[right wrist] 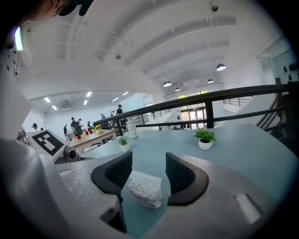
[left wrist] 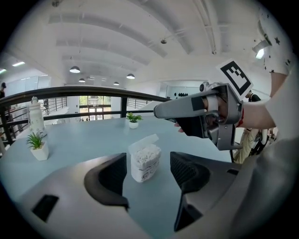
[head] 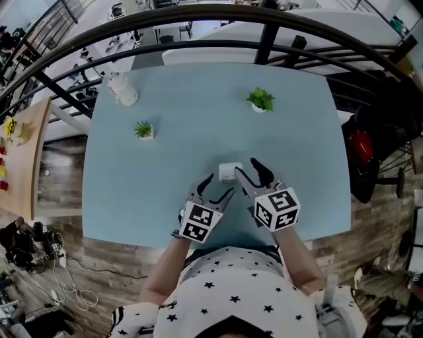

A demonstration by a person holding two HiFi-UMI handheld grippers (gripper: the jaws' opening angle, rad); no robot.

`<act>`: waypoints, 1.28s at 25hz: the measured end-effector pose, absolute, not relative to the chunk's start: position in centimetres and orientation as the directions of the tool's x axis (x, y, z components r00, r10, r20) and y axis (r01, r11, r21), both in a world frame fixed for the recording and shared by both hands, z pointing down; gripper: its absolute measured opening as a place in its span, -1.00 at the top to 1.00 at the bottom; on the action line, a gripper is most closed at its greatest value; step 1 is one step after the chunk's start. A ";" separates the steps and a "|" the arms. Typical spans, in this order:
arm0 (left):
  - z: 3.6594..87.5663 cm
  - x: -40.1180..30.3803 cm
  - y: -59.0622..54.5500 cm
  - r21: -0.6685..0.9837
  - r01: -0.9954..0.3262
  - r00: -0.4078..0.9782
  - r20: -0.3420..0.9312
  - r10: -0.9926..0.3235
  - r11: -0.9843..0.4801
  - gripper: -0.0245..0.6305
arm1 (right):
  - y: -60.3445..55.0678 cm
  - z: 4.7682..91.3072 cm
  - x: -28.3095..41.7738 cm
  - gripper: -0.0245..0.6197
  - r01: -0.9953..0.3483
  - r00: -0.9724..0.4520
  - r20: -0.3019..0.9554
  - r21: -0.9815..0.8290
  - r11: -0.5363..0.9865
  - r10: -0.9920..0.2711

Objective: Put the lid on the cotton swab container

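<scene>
The cotton swab container is a small clear box full of white swabs, standing on the light blue table near its front edge. In the left gripper view its lid stands tilted up over the box. My left gripper is just in front of it and to the left, open, with the box in the gap beyond the pads, untouched. My right gripper is at its right, also open. In the right gripper view the container lies low between the jaws, apart from both.
Two small potted plants and a white bottle stand farther back on the table. A dark railing curves behind the table. The right gripper's body shows close beside the left one.
</scene>
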State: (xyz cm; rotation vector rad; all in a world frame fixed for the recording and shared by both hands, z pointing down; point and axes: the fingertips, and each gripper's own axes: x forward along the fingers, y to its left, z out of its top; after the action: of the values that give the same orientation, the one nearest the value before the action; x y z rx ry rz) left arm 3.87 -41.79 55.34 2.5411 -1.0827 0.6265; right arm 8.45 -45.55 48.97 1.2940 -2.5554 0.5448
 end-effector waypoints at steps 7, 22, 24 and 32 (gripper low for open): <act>57.9 4.5 -42.9 0.082 -0.728 0.602 0.550 -0.578 -0.681 0.09 | -47.0 50.7 8.1 0.28 -0.802 -0.595 0.388 -0.244 0.545 -0.703; 61.0 5.5 -45.0 0.046 -0.748 0.553 0.596 -0.583 -0.662 0.09 | -48.0 53.1 7.8 0.28 -0.787 -0.615 0.422 -0.275 0.552 -0.666; 61.1 5.5 -44.9 0.046 -0.747 0.553 0.596 -0.582 -0.663 0.11 | -48.0 53.2 7.8 0.28 -0.786 -0.617 0.424 -0.278 0.553 -0.663; 61.3 5.5 -44.9 0.046 -0.747 0.552 0.598 -0.581 -0.663 0.12 | -47.6 54.0 7.6 0.28 -0.774 -0.631 0.441 -0.294 0.561 -0.639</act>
State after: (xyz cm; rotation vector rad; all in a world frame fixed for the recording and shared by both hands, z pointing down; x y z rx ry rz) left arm 5.55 -44.91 61.27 2.4954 -1.0989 0.8017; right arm 7.57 -47.58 54.02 1.1682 -2.5138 0.6788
